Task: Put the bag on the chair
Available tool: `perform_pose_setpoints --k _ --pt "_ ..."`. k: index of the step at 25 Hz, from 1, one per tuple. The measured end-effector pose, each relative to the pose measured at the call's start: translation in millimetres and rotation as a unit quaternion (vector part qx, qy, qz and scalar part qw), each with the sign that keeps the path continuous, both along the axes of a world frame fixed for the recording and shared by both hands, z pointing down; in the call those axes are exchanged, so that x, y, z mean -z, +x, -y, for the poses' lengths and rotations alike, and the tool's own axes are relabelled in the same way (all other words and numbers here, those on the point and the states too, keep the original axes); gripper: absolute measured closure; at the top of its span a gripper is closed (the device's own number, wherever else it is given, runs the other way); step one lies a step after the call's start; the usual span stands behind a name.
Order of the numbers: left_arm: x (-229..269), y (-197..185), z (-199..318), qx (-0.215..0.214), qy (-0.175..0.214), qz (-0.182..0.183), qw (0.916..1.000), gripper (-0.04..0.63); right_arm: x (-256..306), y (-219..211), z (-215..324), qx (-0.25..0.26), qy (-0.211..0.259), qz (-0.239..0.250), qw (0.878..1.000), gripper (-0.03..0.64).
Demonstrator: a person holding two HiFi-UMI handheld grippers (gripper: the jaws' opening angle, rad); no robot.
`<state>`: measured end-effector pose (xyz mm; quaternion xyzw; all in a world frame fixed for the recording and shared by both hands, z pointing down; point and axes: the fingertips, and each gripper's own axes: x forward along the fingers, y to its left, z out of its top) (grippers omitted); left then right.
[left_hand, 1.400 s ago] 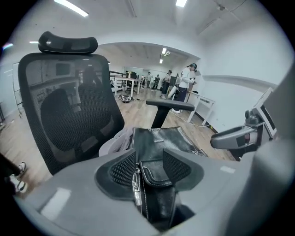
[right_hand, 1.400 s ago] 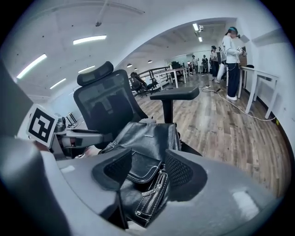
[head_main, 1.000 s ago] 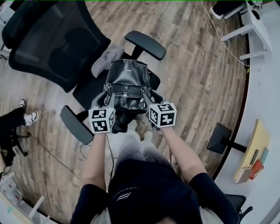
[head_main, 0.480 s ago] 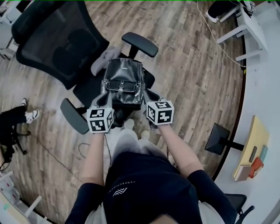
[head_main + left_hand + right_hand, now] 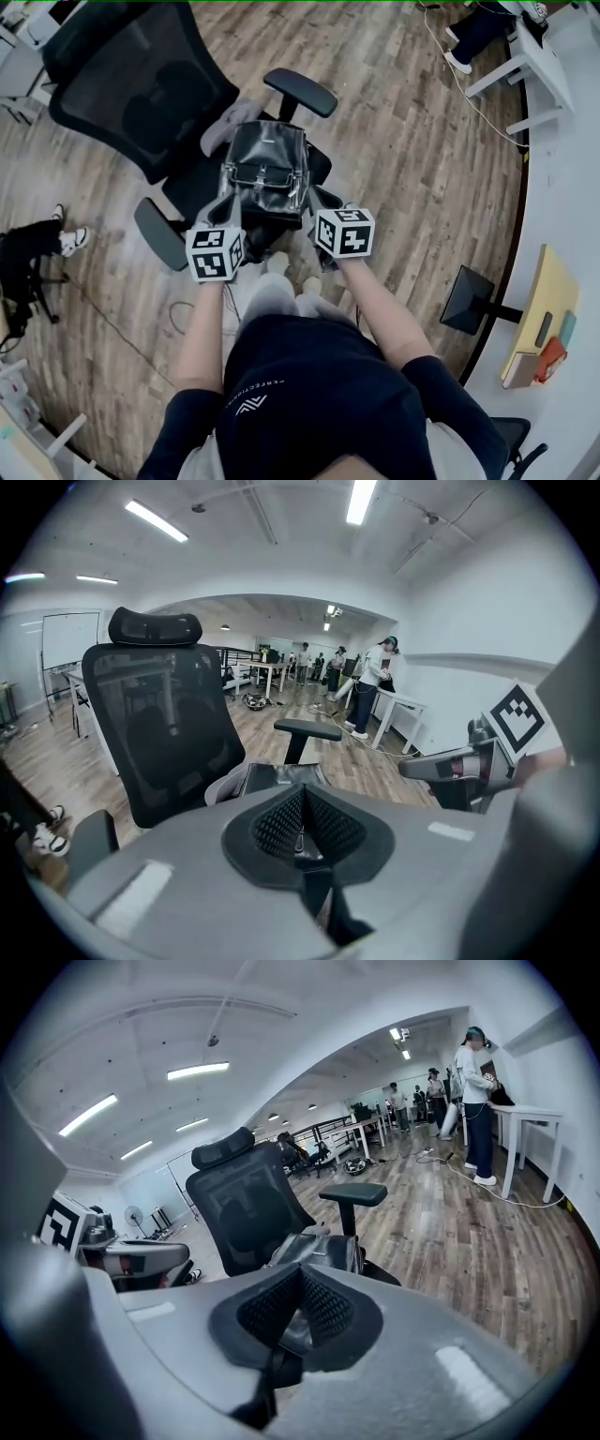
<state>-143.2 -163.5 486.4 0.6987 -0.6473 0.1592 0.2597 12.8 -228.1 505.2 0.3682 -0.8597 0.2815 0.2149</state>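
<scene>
A black leather bag (image 5: 264,173) lies on the seat of a black mesh office chair (image 5: 131,89), between its two armrests. The left gripper (image 5: 228,202) hovers just short of the bag's near left corner. The right gripper (image 5: 319,199) hovers off its near right corner. Both are shut with nothing between the pads; the right jaws have just been closing. In the left gripper view the bag (image 5: 279,778) shows beyond the shut left gripper (image 5: 300,829). In the right gripper view the bag (image 5: 323,1246) sits past the shut right gripper (image 5: 298,1309).
A grey cloth (image 5: 228,127) lies on the seat behind the bag. A curved white desk (image 5: 562,216) runs along the right, with a black monitor stand (image 5: 469,300) on the wood floor beside it. Cables (image 5: 112,328) trail at left. Several people (image 5: 375,682) stand at the far tables.
Both grippers have drawn back from the bag toward me and risen. The bag stays on the seat.
</scene>
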Motion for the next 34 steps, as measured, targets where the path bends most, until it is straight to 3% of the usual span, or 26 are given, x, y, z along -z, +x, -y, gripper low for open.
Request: perform_pose_setpoints --k 16,34 --pt "9.4 -0.2 -31.7 0.025 -0.010 0.011 0.9996 0.578 9.5 7.3 -15.1 0.012 -0.011 0.005 1.000 0.615" --pt "13.4 3.0 -41.6 0.022 -0.011 0.019 0.9995 0.578 5.0 3.6 -21.2 0.009 -0.022 0.009 1.000 0.615"
